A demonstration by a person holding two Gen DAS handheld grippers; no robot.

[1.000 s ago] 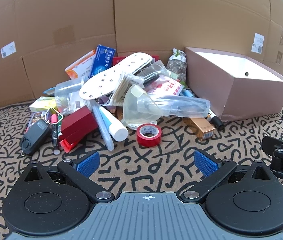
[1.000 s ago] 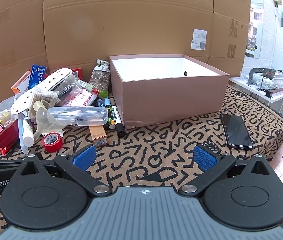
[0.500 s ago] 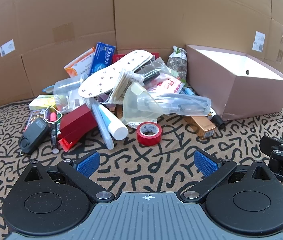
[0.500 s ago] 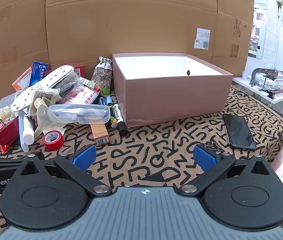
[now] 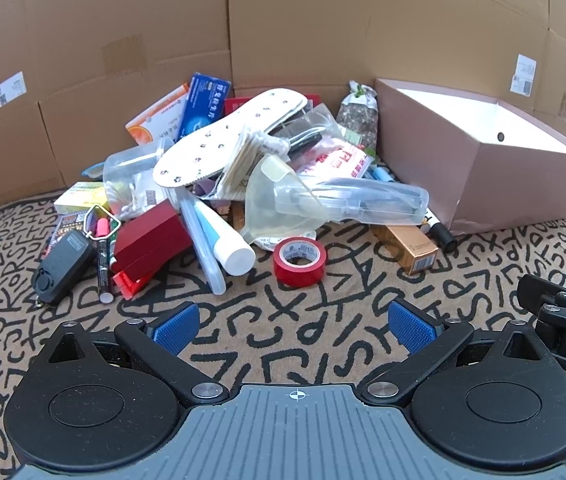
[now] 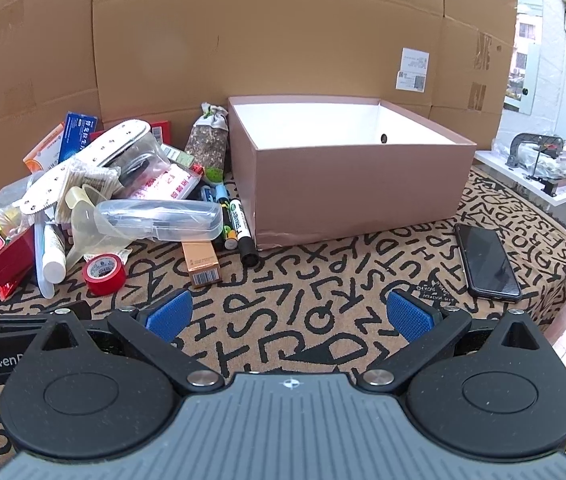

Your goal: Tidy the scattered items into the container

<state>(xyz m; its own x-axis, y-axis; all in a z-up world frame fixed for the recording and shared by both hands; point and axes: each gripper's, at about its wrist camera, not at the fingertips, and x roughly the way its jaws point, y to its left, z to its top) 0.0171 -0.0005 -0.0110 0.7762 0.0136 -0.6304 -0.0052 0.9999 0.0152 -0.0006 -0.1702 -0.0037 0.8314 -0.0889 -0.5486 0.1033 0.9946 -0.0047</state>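
A heap of scattered items lies on the patterned cloth: a red tape roll (image 5: 299,261) (image 6: 104,274), a white insole (image 5: 227,136), a clear plastic case (image 5: 355,199) (image 6: 159,218), a red box (image 5: 149,238), a white tube (image 5: 225,242), a gold carton (image 5: 407,247) (image 6: 201,265) and markers (image 6: 241,228). The pink open box (image 5: 515,184) (image 6: 347,192) stands right of the heap, its white inside bare. My left gripper (image 5: 294,326) hovers open in front of the tape roll. Open too, my right gripper (image 6: 287,315) hangs before the box.
Cardboard walls (image 6: 267,36) close off the back. A black phone (image 6: 487,262) lies on the cloth right of the box, near the table's right edge. A black remote-like device (image 5: 61,266) sits at the heap's left. A white shelf with tools (image 6: 543,168) stands far right.
Both grippers have drawn slightly nearer to the heap and the box, so those look a little larger. Nothing was grasped or moved.
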